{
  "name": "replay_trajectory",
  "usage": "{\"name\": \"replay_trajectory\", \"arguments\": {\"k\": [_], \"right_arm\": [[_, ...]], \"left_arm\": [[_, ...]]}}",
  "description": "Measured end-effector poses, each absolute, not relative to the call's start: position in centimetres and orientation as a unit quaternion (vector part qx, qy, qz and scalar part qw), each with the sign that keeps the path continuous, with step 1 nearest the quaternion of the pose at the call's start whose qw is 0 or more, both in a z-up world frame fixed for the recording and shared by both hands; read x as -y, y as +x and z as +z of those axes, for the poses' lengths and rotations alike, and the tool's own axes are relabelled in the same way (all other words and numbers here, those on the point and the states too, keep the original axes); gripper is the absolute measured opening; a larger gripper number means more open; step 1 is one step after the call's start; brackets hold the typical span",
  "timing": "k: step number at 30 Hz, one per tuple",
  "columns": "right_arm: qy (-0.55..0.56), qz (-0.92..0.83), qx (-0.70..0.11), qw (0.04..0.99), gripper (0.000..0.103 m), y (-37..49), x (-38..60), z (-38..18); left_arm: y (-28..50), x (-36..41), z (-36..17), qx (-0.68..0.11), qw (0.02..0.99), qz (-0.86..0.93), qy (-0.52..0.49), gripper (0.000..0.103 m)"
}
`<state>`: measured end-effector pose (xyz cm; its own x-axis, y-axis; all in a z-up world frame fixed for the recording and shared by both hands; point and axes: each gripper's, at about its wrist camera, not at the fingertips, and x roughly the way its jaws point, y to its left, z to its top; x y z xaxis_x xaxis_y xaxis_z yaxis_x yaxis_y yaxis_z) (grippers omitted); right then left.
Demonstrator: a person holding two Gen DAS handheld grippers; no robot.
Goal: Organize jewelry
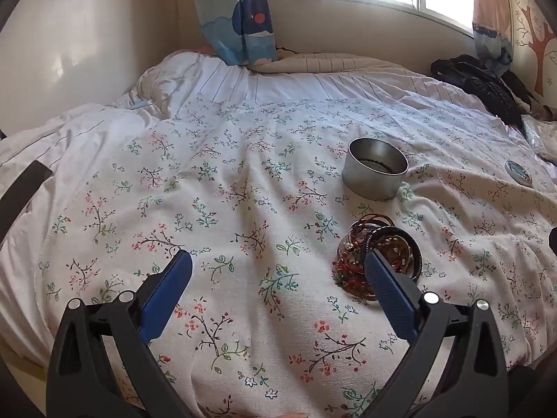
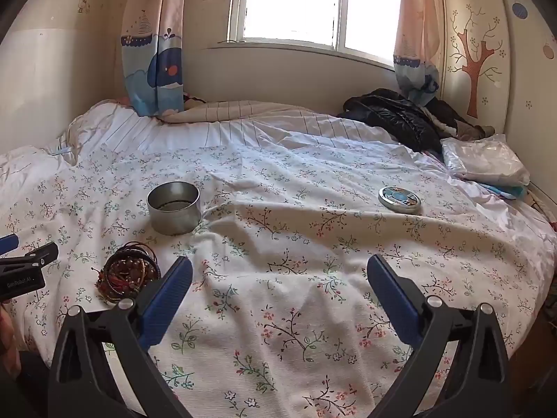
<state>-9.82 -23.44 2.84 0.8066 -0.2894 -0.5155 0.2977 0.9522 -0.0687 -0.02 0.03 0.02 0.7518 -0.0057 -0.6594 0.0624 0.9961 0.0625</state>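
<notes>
A heap of bracelets and beaded strings [image 1: 376, 257] lies on the flowered bedspread, partly behind the right finger of my left gripper [image 1: 278, 261]. That gripper hovers open, nothing between its blue pads. Beyond the heap stands an open round metal tin [image 1: 374, 170], and its lid [image 1: 518, 171] lies far right. In the right wrist view the heap [image 2: 127, 271] sits left of my right gripper [image 2: 278, 264], which is open and empty over bare cloth. The tin [image 2: 174, 207] is behind the heap, the lid [image 2: 399, 200] to the right. My left gripper's tip [image 2: 24, 257] shows at the left edge.
The flowered bedspread [image 2: 296, 230] covers a bed under a window. A black jacket [image 2: 400, 115] and a plastic-wrapped bundle [image 2: 487, 160] lie at the back right. Curtains [image 2: 153, 52] hang onto the bed's far side. A dark strap [image 1: 24, 188] lies at the left.
</notes>
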Motion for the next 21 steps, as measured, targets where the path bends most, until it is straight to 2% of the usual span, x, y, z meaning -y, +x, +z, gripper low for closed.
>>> {"name": "replay_trajectory", "arguments": {"k": [21], "right_arm": [[0.015,-0.153,-0.271,0.950,0.096,-9.72,23.36,2.67]], "left_arm": [[-0.59,0.17,0.14,-0.353,0.934,-0.007,0.057,0.095]]}}
